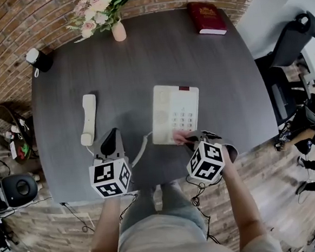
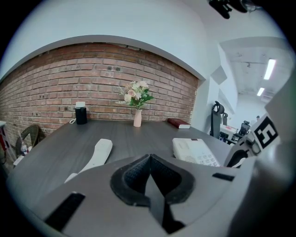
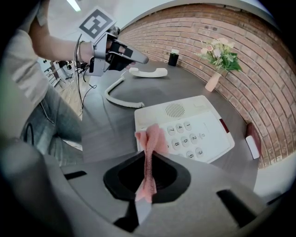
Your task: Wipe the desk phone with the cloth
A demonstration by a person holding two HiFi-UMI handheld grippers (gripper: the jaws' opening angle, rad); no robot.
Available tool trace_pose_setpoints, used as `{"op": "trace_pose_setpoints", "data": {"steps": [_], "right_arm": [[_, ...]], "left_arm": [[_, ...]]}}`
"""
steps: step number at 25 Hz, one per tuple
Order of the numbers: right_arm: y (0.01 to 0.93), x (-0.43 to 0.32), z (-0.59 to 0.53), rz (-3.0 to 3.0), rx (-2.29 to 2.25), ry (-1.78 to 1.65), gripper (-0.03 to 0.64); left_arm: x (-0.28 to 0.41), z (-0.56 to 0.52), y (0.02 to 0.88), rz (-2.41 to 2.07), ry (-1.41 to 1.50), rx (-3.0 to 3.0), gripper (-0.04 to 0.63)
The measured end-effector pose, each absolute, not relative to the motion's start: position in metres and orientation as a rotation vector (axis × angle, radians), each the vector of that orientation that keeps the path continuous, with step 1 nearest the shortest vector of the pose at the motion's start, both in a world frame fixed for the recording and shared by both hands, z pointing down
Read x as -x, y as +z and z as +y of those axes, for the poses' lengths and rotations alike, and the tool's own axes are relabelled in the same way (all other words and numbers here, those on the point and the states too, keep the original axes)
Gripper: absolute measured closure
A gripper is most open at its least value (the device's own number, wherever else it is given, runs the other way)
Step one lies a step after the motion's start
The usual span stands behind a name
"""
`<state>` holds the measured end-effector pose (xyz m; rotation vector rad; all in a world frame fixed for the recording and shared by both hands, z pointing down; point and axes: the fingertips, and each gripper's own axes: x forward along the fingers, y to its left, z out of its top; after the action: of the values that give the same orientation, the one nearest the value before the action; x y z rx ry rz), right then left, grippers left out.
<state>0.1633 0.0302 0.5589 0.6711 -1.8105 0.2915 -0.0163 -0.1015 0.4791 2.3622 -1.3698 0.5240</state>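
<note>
Two claws: I hold one in each hand at the near edge of the bench [image 1: 131,70], each with its marker cube toward me.
Right claw [image 3: 147,172]: its jaws are clamped on the cloth [image 3: 151,141], which runs up between the pads as a thin pinched strip.
Cloth: it is pink, and its loose end fans out past my jaw tips and lies on the near edge of the phone [image 1: 175,113], beside the lowest row of keys.
Phone: it is white and sits flat on the bench with its keypad facing up and its cradle bare. It is just ahead of my right claw.
Left claw [image 2: 149,166]: its jaws are pressed together with nothing between them. It is over the bench between the handset and the phone, and I cannot tell whether it touches the top.
Handset [image 1: 88,119]: it is white and lies flat on the bench to the left of the phone, well apart from it, with its long side pointing away from me.
Cord [image 1: 140,150]: it is white and curves across the bench from the phone's near left corner toward the front edge, passing just right of my left claw.
Far edge: a pale vase [image 1: 118,30] of flowers [image 1: 96,8] stands upright, a dark red book [image 1: 206,18] lies flat to the right, and a black container [image 1: 39,58] with a white top stands at the left corner.
Surroundings: a brick wall [image 2: 106,78] runs behind the bench.
</note>
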Motion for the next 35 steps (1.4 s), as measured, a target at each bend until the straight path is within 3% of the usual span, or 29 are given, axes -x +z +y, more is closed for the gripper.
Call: {"op": "trace_pose_setpoints", "data": {"steps": [25, 35], "right_arm": [[0.548, -0.144, 0.072, -1.830, -0.674, 0.335, 0.595], [0.433, -0.148, 0.042, -2.115, -0.969, 0.328, 0.595]], "left_arm": [[0.021, -0.086, 0.470, -1.299, 0.492, -2.413, 0.591], [0.010, -0.119, 0.368, -1.276, 0.310, -2.606, 0.591]]}}
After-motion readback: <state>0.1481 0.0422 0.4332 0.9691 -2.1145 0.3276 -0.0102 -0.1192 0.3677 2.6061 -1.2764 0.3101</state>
